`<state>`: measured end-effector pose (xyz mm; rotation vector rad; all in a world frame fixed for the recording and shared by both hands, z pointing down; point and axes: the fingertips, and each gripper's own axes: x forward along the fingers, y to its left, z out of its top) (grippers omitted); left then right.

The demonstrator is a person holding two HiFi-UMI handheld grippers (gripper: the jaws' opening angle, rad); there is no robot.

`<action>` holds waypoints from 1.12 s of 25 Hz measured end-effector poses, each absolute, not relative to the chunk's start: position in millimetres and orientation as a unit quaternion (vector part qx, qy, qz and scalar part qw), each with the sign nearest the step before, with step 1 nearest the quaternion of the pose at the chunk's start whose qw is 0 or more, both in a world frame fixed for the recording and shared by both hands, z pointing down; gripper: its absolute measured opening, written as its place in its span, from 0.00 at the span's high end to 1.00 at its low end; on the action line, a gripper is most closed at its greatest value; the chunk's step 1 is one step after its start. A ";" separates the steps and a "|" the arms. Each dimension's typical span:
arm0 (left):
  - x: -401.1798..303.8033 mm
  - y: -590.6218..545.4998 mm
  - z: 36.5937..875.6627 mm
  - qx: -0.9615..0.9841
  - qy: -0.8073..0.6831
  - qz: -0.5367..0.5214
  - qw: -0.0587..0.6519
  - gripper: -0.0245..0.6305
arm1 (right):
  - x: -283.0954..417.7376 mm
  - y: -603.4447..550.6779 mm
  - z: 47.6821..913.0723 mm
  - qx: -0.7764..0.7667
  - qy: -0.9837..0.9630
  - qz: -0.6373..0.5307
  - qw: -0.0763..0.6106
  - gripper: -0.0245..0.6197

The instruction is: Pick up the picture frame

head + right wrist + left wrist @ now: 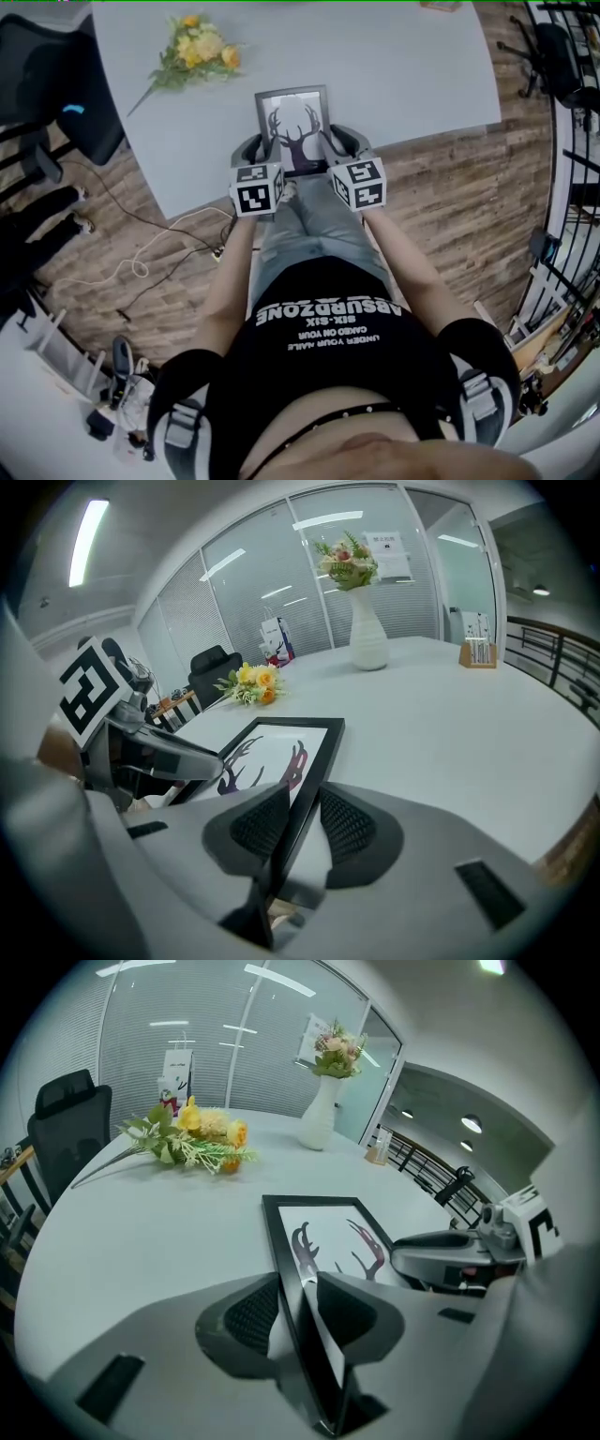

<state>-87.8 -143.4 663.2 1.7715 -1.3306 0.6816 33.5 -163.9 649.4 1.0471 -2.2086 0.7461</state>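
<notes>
Picture frame (293, 127) btwn jaws; vase (317, 1115) gripper-view-only

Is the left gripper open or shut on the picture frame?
Shut on it. In the left gripper view, the jaws of the left gripper press both faces of the picture frame at its edge.

- My left gripper (302, 1312) has both jaws pressed against one side rail of the black-rimmed, antler-print picture frame (328, 1241).
- I see a yellow flower bunch (197, 1138) lying on the pale grey table (131, 1241), well beyond.
</notes>
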 end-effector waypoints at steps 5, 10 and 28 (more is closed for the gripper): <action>-87.3 -142.8 664.4 0.705 -0.521 0.266 0.402 0.78 | 33.7 -163.7 650.4 0.383 -0.831 0.275 0.296 0.80; -88.7 -142.0 663.9 0.699 -0.520 0.262 0.415 0.78 | 33.9 -163.4 649.6 0.382 -0.830 0.263 0.310 0.79; -94.9 -149.0 624.5 0.702 -0.544 0.255 0.382 0.78 | 30.4 -172.6 609.7 0.414 -0.833 0.226 0.289 0.81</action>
